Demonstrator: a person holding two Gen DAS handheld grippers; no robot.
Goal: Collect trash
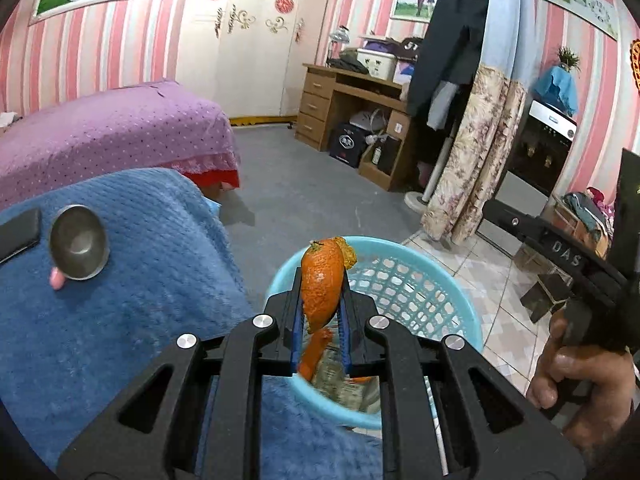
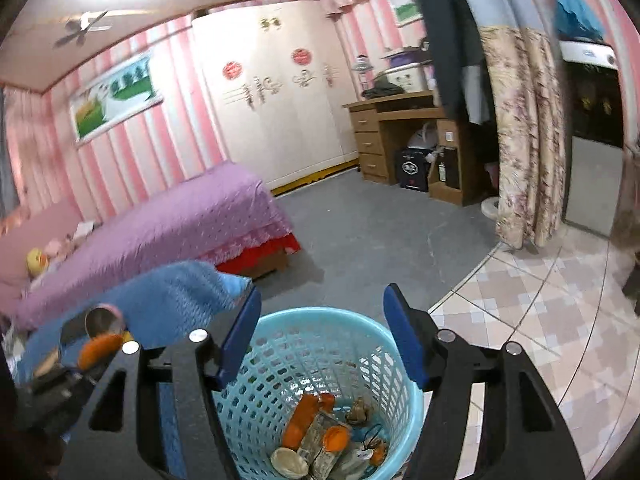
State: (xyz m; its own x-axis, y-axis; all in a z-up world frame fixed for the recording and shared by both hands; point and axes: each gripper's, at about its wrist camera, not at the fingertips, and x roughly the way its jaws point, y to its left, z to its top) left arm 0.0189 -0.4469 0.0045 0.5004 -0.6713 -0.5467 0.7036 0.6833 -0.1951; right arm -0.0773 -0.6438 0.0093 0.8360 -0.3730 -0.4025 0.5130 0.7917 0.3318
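My left gripper (image 1: 322, 284) is shut on a curled piece of orange peel (image 1: 320, 284), held over the near rim of a light blue plastic trash basket (image 1: 420, 292). In the right wrist view my right gripper (image 2: 322, 316) stands open above the same basket (image 2: 320, 344), nothing between its blue fingers (image 2: 402, 336). Inside the basket lie orange peel pieces (image 2: 304, 420), a crumpled wrapper (image 2: 324, 440) and other scraps. The peel held by the left gripper shows blurred at the left edge (image 2: 98, 350). A hand (image 1: 576, 372) holds the right gripper's handle.
A blue fleece-covered table (image 1: 132, 264) carries a small steel bowl (image 1: 78, 242), a pink scrap (image 1: 56, 279) and a dark flat object (image 1: 18, 232). Beyond are a purple bed (image 1: 104, 132), grey floor (image 1: 320, 184), a wooden desk (image 1: 348, 108) and a floral curtain (image 1: 472, 156).
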